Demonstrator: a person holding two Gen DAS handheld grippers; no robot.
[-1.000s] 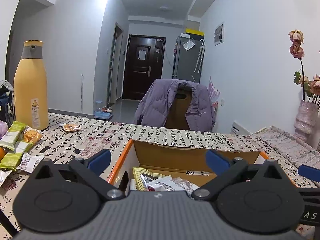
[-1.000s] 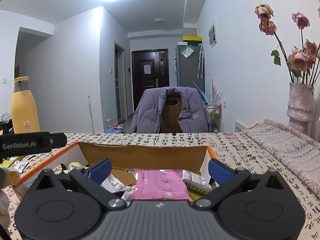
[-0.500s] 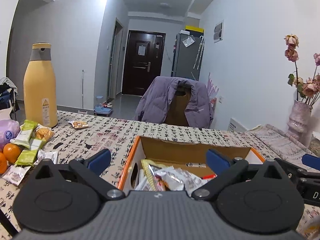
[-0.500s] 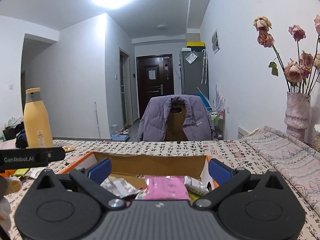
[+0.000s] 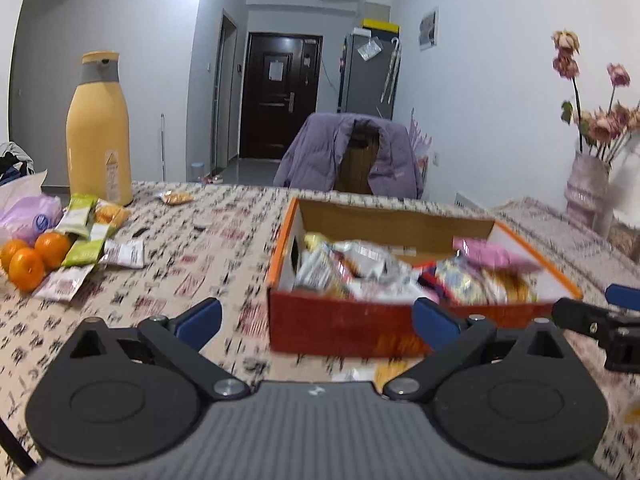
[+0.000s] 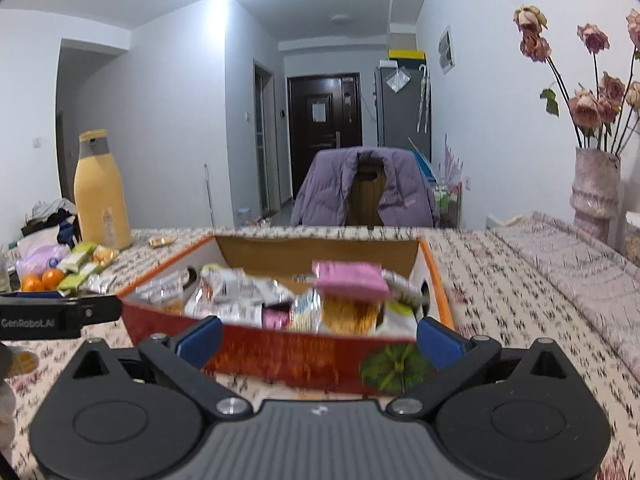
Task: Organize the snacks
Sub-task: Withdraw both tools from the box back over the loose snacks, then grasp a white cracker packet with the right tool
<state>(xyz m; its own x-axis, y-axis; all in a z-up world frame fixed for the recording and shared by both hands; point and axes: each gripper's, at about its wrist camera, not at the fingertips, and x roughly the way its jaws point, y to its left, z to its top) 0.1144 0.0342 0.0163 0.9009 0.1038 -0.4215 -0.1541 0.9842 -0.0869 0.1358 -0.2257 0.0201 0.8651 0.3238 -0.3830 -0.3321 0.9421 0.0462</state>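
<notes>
Covering the table [image 5: 224,248] is a cloth printed with black characters, and on it stands the landmark here: an open cardboard box [image 5: 340,322] with orange-red outer walls [image 6: 280,354] and plain brown inside. Heaped in the box are the snacks [image 5: 360,266], mostly silvery and yellow wrappers blurred by motion, with a pink packet [image 6: 350,278] lying on top toward the box's right side.

Beyond the box's far wall stands a chair draped with a purple jacket [image 5: 352,156], and behind that a dark door [image 5: 280,94] and a grey cabinet [image 5: 370,74]. Far left of the box rises a tall yellow bottle [image 5: 100,136] with a grey collar. Right of the box, well apart, a pale vase [image 6: 596,194] holds dried pink roses [image 6: 592,100].

Left of the box, near the bottle, loose snack packets [image 5: 86,236] in green and white lie scattered beside three oranges [image 5: 32,256] and a lilac bag [image 5: 28,216]. One more small packet [image 5: 176,197] lies alone farther back.

The left gripper [image 5: 316,320] hovers before the box's near wall, its blue-padded jaws spread wide with nothing between them. The right gripper [image 6: 318,338] is likewise in front of the box, jaws wide apart and empty. A green round print [image 6: 394,366] marks the near wall by the right jaw's pad; what it shows I cannot tell. Each gripper's tip pokes into the other's view at the box's side.
</notes>
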